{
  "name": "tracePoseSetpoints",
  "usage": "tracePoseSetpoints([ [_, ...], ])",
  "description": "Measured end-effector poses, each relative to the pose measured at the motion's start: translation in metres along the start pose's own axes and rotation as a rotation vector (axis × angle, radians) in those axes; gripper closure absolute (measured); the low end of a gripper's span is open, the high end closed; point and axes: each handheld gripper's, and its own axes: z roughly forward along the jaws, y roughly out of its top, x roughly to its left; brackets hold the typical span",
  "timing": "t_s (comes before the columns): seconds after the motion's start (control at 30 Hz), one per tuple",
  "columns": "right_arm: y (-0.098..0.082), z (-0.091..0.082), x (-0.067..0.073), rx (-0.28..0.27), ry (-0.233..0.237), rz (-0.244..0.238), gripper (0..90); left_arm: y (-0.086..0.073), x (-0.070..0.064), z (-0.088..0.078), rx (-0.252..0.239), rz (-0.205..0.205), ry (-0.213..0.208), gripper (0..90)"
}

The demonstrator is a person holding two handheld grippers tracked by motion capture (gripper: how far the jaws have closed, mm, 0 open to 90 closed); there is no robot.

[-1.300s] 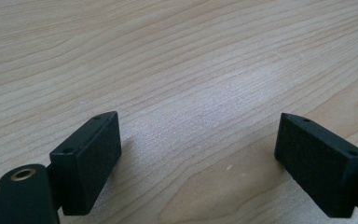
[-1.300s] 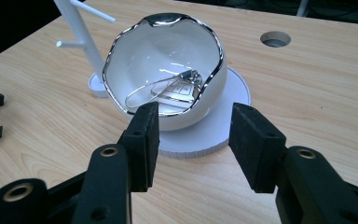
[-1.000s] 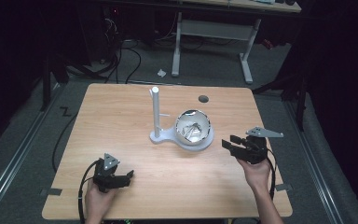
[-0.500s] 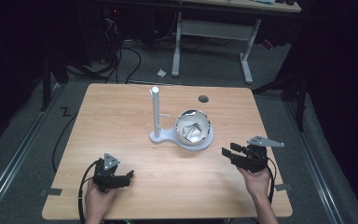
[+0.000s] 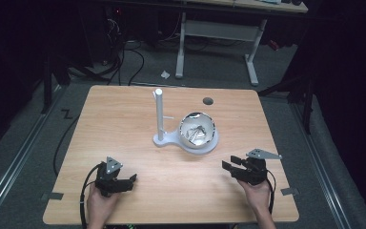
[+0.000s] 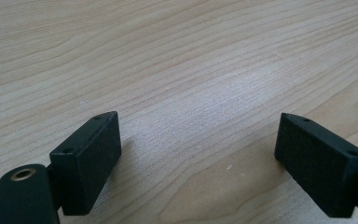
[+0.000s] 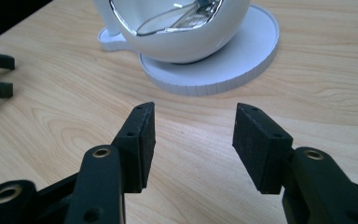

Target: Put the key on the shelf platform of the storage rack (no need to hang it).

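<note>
Pale wood grain runs across the table (image 5: 124, 124), which carries a white stand (image 5: 164, 138) with an upright post (image 5: 158, 112) and a round base plate (image 7: 242, 56). On that plate sits a white bowl (image 5: 198, 132) with a mirror-bright inner surface; something crumpled and silvery lies inside it, though we cannot tell what it is.

We hold the right tool (image 5: 232, 164) near the front right part of the table, just in front of the bowl and apart from it. In the right gripper view its two black jaws stand well apart over bare wood, with nothing between them, and they have just been opening a little further. The bowl and its plate lie straight ahead of them, near but not touching.

We hold the left tool (image 5: 127, 180) near the front left edge of the table, well apart from the stand. In the left gripper view its jaws are spread wide, low over the wood, and nothing lies between them. The right gripper view also shows the tips of the left tool's jaws at the far left edge.

A small round hole (image 5: 208, 101) sits in the tabletop behind the bowl. Cables (image 5: 124, 67) lie on the grey floor beyond the table.
</note>
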Motion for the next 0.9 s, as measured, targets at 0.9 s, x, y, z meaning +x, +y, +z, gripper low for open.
tracePoseSetpoints([
  [0.9,-0.035,0.039,0.018,0.113,-0.176,-0.161,44.6,0.000,0.000,0.000,0.000,0.000,0.001,14.9],
])
